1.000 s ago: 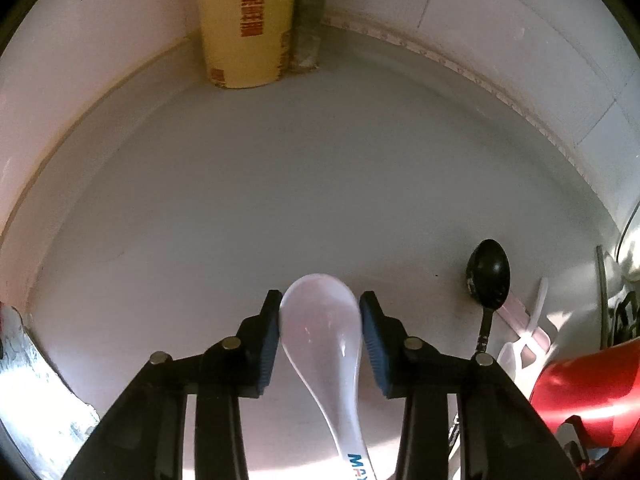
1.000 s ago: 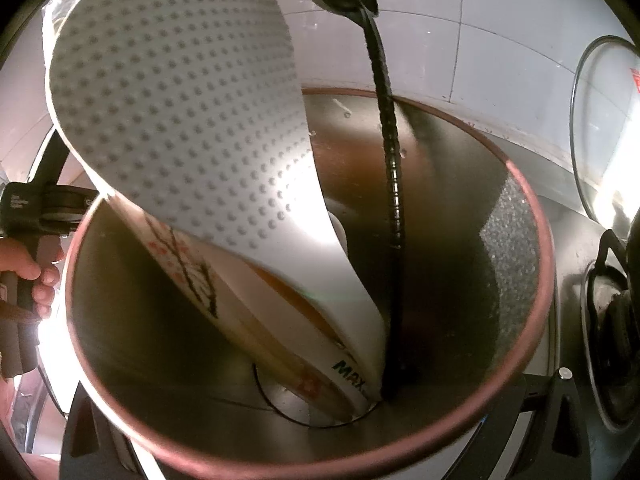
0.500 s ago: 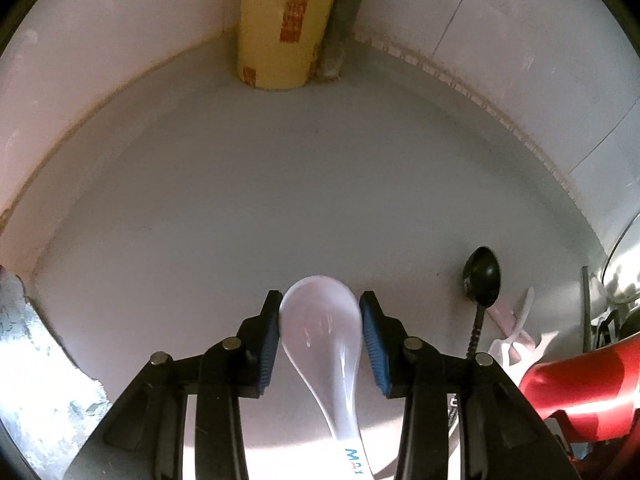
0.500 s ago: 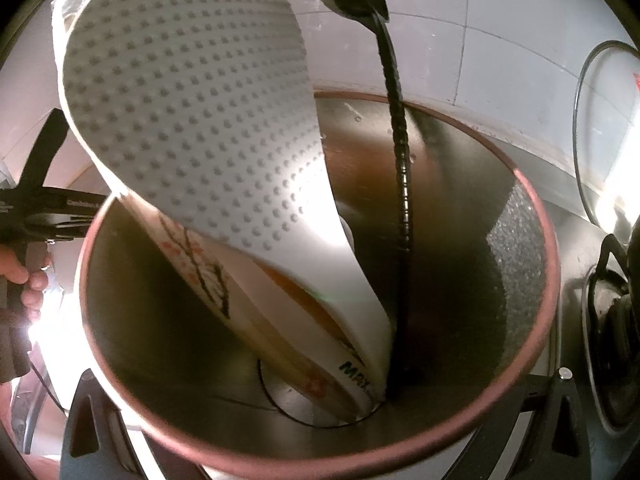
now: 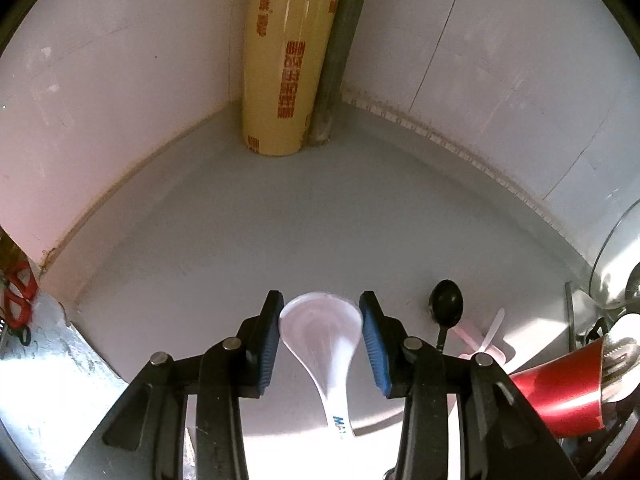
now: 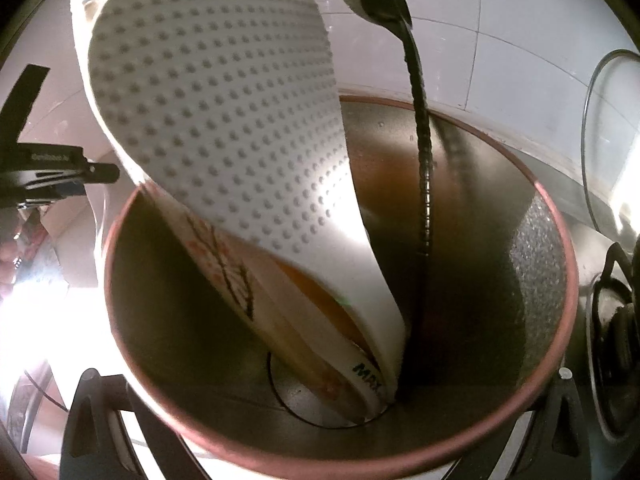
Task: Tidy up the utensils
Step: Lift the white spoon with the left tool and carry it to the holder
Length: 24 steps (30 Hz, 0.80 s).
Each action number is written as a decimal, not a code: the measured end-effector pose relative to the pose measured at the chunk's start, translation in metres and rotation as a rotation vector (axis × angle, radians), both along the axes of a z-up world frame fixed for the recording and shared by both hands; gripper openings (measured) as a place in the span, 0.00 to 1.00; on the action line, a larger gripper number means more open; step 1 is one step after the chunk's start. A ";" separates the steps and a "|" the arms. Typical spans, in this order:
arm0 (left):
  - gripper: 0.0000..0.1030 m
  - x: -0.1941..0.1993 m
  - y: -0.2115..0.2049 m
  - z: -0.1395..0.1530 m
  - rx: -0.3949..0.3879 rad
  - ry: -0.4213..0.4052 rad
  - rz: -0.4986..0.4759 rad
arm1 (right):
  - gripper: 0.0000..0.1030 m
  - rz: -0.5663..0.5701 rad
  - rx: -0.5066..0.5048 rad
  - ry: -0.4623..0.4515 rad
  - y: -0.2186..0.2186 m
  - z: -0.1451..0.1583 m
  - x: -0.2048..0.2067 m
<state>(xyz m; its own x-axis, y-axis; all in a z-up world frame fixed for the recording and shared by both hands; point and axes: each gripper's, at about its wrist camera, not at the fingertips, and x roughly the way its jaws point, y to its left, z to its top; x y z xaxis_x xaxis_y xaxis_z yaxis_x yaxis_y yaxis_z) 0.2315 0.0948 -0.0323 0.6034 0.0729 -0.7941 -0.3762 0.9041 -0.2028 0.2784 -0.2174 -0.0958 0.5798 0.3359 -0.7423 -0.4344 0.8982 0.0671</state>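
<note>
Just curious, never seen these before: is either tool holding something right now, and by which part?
The left tool grips a white spoon by the sides of its bowl. The right tool holds a red cup by its outer wall.

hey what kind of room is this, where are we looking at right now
Most likely a home kitchen counter. White tiled walls meet a grey countertop, a roll of cling film stands in the corner, a glass pot lid leans nearby, and a red utensil holder contains a rice paddle and a spoon.

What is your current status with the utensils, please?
Left gripper shut on white spoon, clear of counter. Right gripper holds red cup, rice paddle and black spoon inside. Nothing in the way.
</note>
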 end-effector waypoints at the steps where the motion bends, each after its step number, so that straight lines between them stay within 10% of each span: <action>1: 0.39 0.000 0.001 0.001 0.003 -0.005 0.000 | 1.00 0.000 0.000 0.000 -0.002 0.001 0.002; 24: 0.39 -0.014 -0.018 0.062 0.038 -0.124 -0.042 | 1.00 -0.002 0.010 0.001 -0.013 0.004 0.004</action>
